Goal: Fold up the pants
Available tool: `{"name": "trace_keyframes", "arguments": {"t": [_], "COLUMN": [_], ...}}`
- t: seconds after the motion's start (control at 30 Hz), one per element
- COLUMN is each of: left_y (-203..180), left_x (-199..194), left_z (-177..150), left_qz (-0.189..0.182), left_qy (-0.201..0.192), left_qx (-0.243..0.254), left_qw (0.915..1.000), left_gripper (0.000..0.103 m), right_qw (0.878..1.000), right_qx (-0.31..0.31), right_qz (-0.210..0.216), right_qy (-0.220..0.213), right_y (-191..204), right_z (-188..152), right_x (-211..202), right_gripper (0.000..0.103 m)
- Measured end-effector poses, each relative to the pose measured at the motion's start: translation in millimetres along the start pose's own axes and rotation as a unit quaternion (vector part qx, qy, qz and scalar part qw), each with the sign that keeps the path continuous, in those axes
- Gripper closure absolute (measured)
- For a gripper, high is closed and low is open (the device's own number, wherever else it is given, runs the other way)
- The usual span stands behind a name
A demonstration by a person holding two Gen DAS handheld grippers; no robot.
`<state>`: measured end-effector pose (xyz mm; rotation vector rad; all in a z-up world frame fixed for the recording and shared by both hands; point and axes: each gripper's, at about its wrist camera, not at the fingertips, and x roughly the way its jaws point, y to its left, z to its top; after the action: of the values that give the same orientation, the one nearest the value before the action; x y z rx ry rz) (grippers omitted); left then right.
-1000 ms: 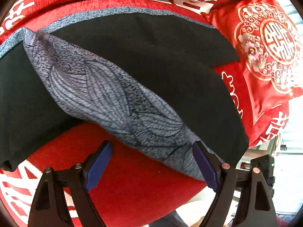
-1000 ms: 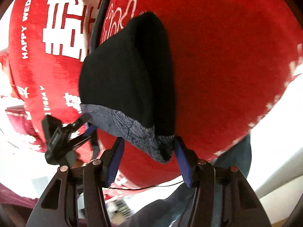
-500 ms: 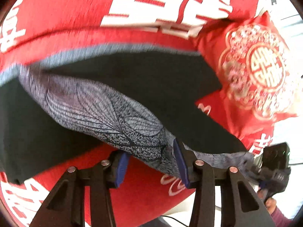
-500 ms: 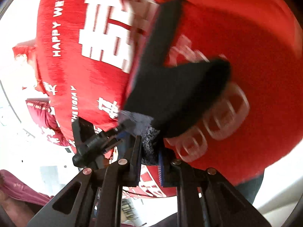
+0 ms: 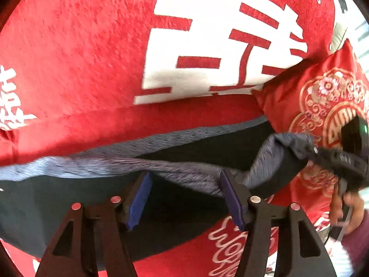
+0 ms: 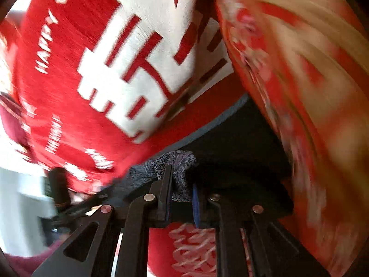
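Left wrist view: the left gripper (image 5: 184,198) is seen from behind, its two blue-padded fingers (image 5: 138,200) spread well apart. The pants (image 5: 175,198), black w/ a grey patterned band, are spread across a red blanket (image 5: 69,57) printed w/ large white characters. The grey band (image 5: 103,167) is stretched roughly horizontally just beyond the fingertips, and a fold of it dips down between the pads; whether either pad touches the cloth can't be told, but nothing is clamped. At right, one end of the band is bunched up and held by the right gripper (image 5: 318,152), seen side-on as a dark shape; a hand (image 5: 350,210) in a maroon sleeve is glimpsed below it. A red cushion (image 5: 322,97) w/ gold and floral ornament is propped at the right edge, overlapping the far corner of the pants.

Right wrist view: heavily motion-blurred. The right gripper (image 6: 182,191) is shown w/ fingers drawn close together, pinched on a wad of the grey patterned band (image 6: 177,164), which bulges out above the fingertips. Black fabric of the pants (image 6: 242,152) fills the area ahead and to the right. The red blanket (image 6: 57,92) w/ white characters occupies the upper left; the cushion (image 6: 299,69) is smeared across the right side. The other gripper (image 6: 60,189) is visible at lower left as a dark blurred form.
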<state>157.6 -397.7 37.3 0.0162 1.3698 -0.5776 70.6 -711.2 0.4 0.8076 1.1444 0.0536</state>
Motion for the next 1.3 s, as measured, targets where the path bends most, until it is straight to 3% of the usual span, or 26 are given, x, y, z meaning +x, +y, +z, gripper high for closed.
{"name": "trace_keyframes", "arguments": {"t": [0.03, 0.1, 0.17, 0.2, 0.23, 0.37, 0.47, 0.6, 0.67, 0.7, 0.73, 0.83, 0.9, 0.97, 1.03, 1.17, 1.3], "left_y": [1, 5, 12, 17, 27, 70, 94, 101, 101, 100, 101, 103, 99, 100, 105, 96, 80], "left_x": [-3, -12, -14, -11, -5, 25, 39, 42, 43, 45, 45, 45, 49, 53, 53, 40, 46], "left_z": [-2, -11, -21, -25, -32, -56, -72, -78, -78, -77, -76, -76, -74, -76, -78, -67, -34], "left_qz": [0.011, 0.035, 0.077, 0.095, 0.116, 0.169, 0.183, 0.176, 0.178, 0.178, 0.177, 0.174, 0.174, 0.183, 0.176, 0.178, 0.168], "left_qy": [-0.001, -0.011, -0.012, -0.01, -0.003, 0.034, 0.051, 0.043, 0.042, 0.043, 0.043, 0.043, 0.038, 0.036, 0.043, 0.025, 0.005], "left_qx": [0.004, 0.016, 0.03, 0.029, 0.02, -0.044, -0.087, -0.092, -0.085, -0.084, -0.085, -0.087, -0.083, -0.084, -0.097, -0.09, -0.085], "left_qw": [0.9999, 0.9992, 0.9965, 0.995, 0.993, 0.9841, 0.978, 0.9791, 0.9794, 0.9795, 0.9796, 0.98, 0.9805, 0.9789, 0.9786, 0.9796, 0.9821], "left_gripper": [0.014, 0.011, 0.011, 0.011, 0.011, 0.011, 0.011, 0.011, 0.011, 0.011, 0.011, 0.011, 0.011, 0.001, 0.001, 0.001, 0.001], "right_qw": [1.0, 0.998, 0.993, 0.991, 0.989, 0.991, 0.993, 0.99, 0.988, 0.987, 0.987, 0.989, 0.984, 0.981, 0.975, 0.983, 0.975], "right_qx": [-0.008, -0.028, -0.057, -0.069, -0.088, -0.098, -0.03, 0.058, 0.09, 0.09, 0.086, 0.048, 0.02, 0.01, -0.023, -0.02, -0.118], "right_qz": [-0.014, -0.058, -0.105, -0.116, -0.119, -0.093, -0.116, -0.127, -0.124, -0.127, -0.132, -0.134, -0.171, -0.194, -0.219, -0.179, -0.181], "right_qy": [0.004, 0.007, 0.008, 0.005, -0.007, -0.021, -0.004, -0.009, -0.027, -0.032, -0.032, -0.046, -0.036, -0.007, 0.002, -0.036, -0.05], "right_y": [3, 8, 16, 20, 27, 37, 8, -29, -42, -42, -40, -28, -25, -37, -31, -7, 33], "right_z": [4, 9, 12, 12, 8, -29, -57, -68, -64, -61, -59, -55, -54, -55, -59, -69, -46], "right_x": [7, 21, 28, 28, 22, -3, 0, 16, 24, 27, 29, 17, 13, 21, 22, -9, 2], "right_gripper": [0.085, 0.083, 0.063, 0.042, 0.033, 0.033, 0.034, 0.045, 0.055, 0.076, 0.085, 0.092, 0.096, 0.095, 0.078, 0.078, 0.077]}}
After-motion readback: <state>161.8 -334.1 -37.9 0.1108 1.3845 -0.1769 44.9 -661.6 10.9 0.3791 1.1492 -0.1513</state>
